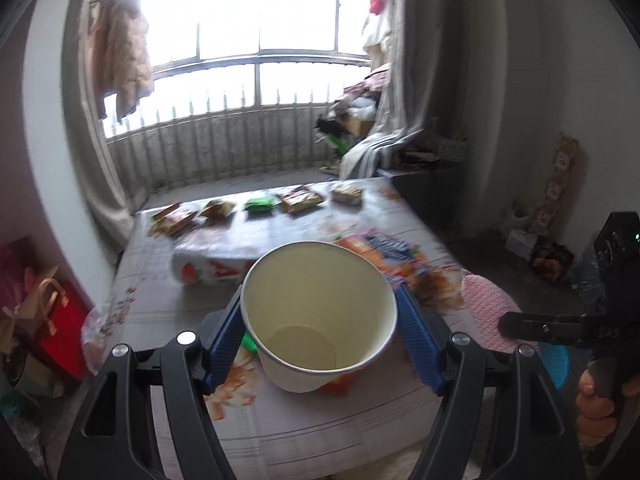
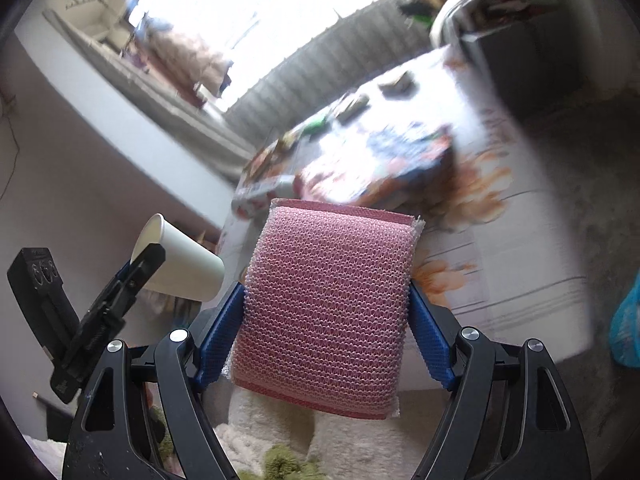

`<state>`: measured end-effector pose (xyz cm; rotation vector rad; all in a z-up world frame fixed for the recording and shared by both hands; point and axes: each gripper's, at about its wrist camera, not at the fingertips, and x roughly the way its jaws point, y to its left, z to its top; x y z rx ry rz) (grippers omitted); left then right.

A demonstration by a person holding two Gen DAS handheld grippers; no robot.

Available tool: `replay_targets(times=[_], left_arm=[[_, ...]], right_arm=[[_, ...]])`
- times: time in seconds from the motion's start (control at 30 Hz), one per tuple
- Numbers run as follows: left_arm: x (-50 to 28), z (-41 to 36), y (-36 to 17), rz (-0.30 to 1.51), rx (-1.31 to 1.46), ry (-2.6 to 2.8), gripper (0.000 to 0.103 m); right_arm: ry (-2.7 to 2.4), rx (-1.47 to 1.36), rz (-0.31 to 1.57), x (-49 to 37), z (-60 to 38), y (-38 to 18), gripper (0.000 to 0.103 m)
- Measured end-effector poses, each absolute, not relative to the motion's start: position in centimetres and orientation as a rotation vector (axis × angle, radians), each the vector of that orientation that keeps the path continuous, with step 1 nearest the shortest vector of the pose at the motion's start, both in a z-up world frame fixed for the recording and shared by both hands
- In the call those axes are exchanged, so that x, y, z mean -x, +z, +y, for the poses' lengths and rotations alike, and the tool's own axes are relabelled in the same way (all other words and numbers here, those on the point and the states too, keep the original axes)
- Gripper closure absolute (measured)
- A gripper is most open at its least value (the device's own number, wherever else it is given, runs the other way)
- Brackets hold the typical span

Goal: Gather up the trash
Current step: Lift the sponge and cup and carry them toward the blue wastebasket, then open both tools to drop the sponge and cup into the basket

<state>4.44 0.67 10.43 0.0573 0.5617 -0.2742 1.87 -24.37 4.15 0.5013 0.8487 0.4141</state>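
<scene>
Paper cup point(image 1: 320, 316): white, empty, mouth toward the left wrist camera. I see it clamped between the blue pads point(image 1: 224, 344) of my left claw point(image 1: 320, 332), one pad on each side of its wall. In the right wrist view the same cup point(image 2: 180, 260) hangs tilted, off the table's near-left edge, held clear of the surface.

Pink mesh sponge point(image 2: 326, 308): gripped across its width by my right claw point(image 2: 326, 312), pads pressing both side edges, flat face toward the camera. From the left wrist view part of it point(image 1: 486, 312) shows at the right, over the table's near-right corner, with a hand point(image 1: 596, 404) on the grip below.

Table point(image 1: 320, 420): covered with a flower-printed cloth. A printed tissue pack point(image 1: 208, 264) lies behind the cup; a colourful snack bag point(image 1: 384, 252) lies to its right. Along the far edge a row of small wrappers, among them a green one point(image 1: 260, 203).

Beyond: window with railing, curtains, clothes hanging. Both views are motion-blurred; finer labels unreadable.
</scene>
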Motion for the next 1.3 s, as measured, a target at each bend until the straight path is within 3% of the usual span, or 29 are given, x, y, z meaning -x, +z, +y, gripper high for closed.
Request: replay_targets(times=[0.2, 0.4, 0.6, 0.87, 0.93, 1.0, 1.13, 1.3], left_arm=[[-5.7, -7.7, 12.2, 0.561, -0.085, -0.580, 0.032], [-7.5, -20.5, 11.8, 0.664, -0.150, -0.885, 0.032], [-8.2, -34.3, 7.5, 0.891, -0.196, -1.063, 0.032], [-9.1, -48.2, -1.4, 1.108, -0.263, -1.102, 0.031], [-9.8, -50.5, -2.9, 1.112, -0.263, -1.088, 0.030], [-10.7, -52.8, -5.2, 1.138, -0.261, -1.062, 0.018], [-11.9, -53.9, -7.5, 1.174, -0.209, -0.978, 0.018], [-13.0, -52.5, -6.9, 1.170, -0.173, -0.978, 0.018]], right_arm=[[0.142, -0.661, 0.737, 3.2, -34.3, 4.0, 0.028], [-0.206, -0.946, 0.645, 10.9, -46.7, -0.4, 0.028], [-0.413, -1.157, 0.621, 15.5, -54.7, -6.8, 0.028], [-0.508, -1.298, 0.638, 14.3, -61.9, -13.6, 0.026], [-0.518, -1.335, 0.620, 13.5, -63.7, -15.3, 0.023], [-0.549, -1.367, 0.607, 12.8, -65.1, -17.0, 0.020], [-0.636, -1.456, 0.650, 12.3, -66.7, -21.2, 0.018], [-0.605, -1.476, 0.690, 12.7, -65.3, -22.4, 0.018]])
